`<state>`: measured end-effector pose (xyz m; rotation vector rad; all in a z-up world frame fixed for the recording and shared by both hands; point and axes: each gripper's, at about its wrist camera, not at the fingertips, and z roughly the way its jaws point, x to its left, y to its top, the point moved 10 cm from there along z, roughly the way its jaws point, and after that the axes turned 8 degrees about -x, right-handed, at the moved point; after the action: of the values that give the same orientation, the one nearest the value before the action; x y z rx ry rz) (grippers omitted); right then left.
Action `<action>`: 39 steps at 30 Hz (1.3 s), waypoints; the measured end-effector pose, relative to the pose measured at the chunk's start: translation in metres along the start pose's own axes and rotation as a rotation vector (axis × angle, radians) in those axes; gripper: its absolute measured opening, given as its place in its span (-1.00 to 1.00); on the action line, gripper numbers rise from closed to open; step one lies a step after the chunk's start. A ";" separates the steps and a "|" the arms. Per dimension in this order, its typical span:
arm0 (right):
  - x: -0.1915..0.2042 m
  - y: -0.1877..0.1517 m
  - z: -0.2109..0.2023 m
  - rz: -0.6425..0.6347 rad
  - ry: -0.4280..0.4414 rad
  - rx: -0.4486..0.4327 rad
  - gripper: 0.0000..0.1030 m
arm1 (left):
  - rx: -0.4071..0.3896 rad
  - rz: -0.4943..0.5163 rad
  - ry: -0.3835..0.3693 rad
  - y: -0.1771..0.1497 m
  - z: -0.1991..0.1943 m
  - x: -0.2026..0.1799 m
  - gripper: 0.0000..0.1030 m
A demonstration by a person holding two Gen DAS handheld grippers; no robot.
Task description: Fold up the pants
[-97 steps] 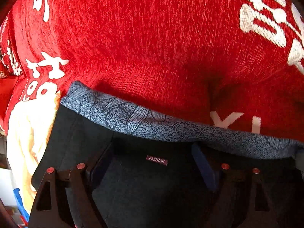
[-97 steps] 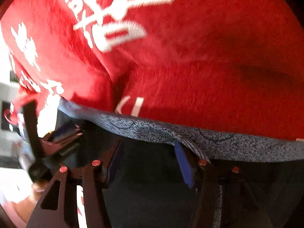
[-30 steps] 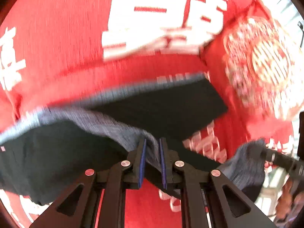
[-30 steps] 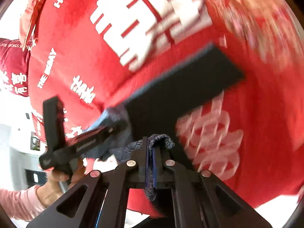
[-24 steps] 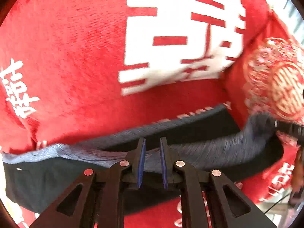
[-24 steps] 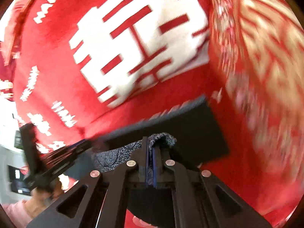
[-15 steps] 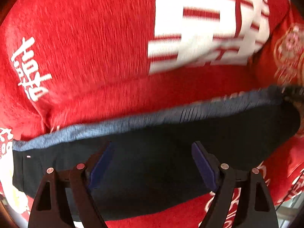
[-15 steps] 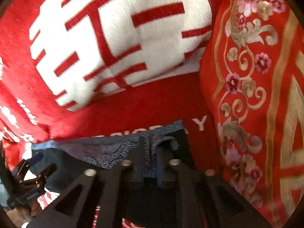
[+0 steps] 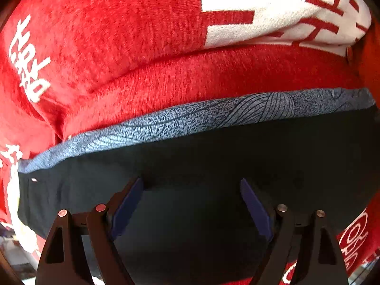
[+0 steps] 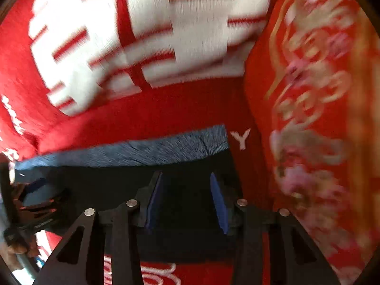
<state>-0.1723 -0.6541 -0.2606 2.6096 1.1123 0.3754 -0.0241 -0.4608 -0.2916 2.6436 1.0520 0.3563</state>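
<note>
The black pants (image 9: 213, 161) lie folded flat on a red blanket (image 9: 118, 47), with their grey-blue patterned waistband (image 9: 201, 116) along the far edge. My left gripper (image 9: 191, 185) is open and empty just above the black cloth. In the right wrist view the pants (image 10: 106, 185) and the waistband (image 10: 142, 153) show again, blurred. My right gripper (image 10: 186, 178) is open over the pants' right end, holding nothing. The left gripper (image 10: 35, 190) shows at the left edge of that view.
The red blanket (image 10: 166, 109) carries large white characters (image 9: 273, 11) behind the pants. A red cushion with a gold and pink floral pattern (image 10: 320, 118) rises close on the right of the pants.
Both grippers carried the waistband over and laid it down, folding the pants. The left opened about half a second ago. The right has just opened and let go.
</note>
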 end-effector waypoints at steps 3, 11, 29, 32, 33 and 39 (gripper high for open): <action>0.000 -0.013 0.016 -0.079 -0.039 -0.012 -0.10 | 0.012 -0.034 -0.027 -0.011 0.000 0.005 0.66; 0.011 -0.020 0.022 -0.167 -0.042 0.041 0.27 | 0.058 -0.073 -0.022 -0.038 -0.013 0.035 0.66; 0.210 -0.097 -0.041 0.057 0.487 0.149 0.36 | 0.067 -0.293 0.220 -0.100 -0.031 0.323 0.66; 0.289 -0.132 -0.039 0.093 0.598 0.193 0.37 | 0.078 -0.291 0.253 -0.112 -0.019 0.362 0.66; 0.307 -0.143 -0.041 0.103 0.624 0.209 0.37 | 0.082 -0.285 0.264 -0.116 -0.012 0.376 0.66; 0.407 -0.187 -0.008 0.167 0.716 0.274 0.21 | 0.084 -0.291 0.252 -0.131 0.024 0.437 0.66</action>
<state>-0.0255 -0.2310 -0.2674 2.8929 1.2014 1.3618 0.2092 -0.0682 -0.3033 2.5099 1.5388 0.6026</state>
